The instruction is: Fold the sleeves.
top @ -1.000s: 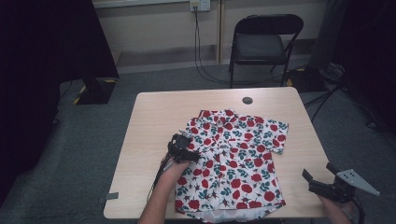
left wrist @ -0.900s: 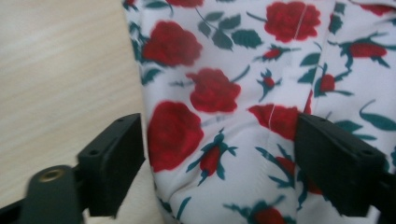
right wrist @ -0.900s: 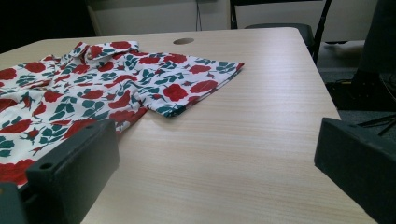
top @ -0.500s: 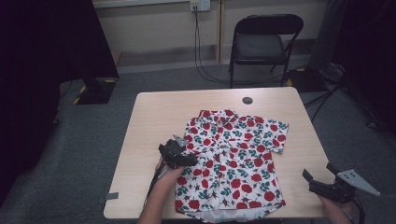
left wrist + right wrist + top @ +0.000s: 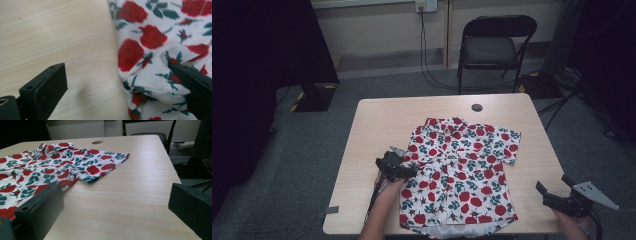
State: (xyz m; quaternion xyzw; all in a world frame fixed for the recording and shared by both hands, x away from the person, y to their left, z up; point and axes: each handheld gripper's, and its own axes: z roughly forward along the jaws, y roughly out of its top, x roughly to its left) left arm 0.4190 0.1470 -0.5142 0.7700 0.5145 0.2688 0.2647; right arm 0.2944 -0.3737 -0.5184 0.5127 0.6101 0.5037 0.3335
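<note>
A white short-sleeved shirt [image 5: 462,170] printed with red roses lies flat on the pale wooden table [image 5: 377,125], collar toward the far side. My left gripper [image 5: 398,167] is at the shirt's left edge, about halfway down. In the left gripper view this gripper [image 5: 117,75] is open; one jaw rests over bare wood, the other on a bunched fold of the shirt [image 5: 150,37]. My right gripper [image 5: 553,186] hovers open near the table's front right corner, apart from the cloth. The right gripper view has the shirt [image 5: 50,170] to the left of the open gripper [image 5: 115,202].
A round cable hole [image 5: 477,107] sits in the table behind the collar. A black folding chair [image 5: 492,47] stands beyond the far edge, with cables on the floor around it. A dark stand base [image 5: 312,95] is on the floor at left.
My left gripper has slid a little toward the front and left along the shirt's left edge. The right gripper has stayed in place.
</note>
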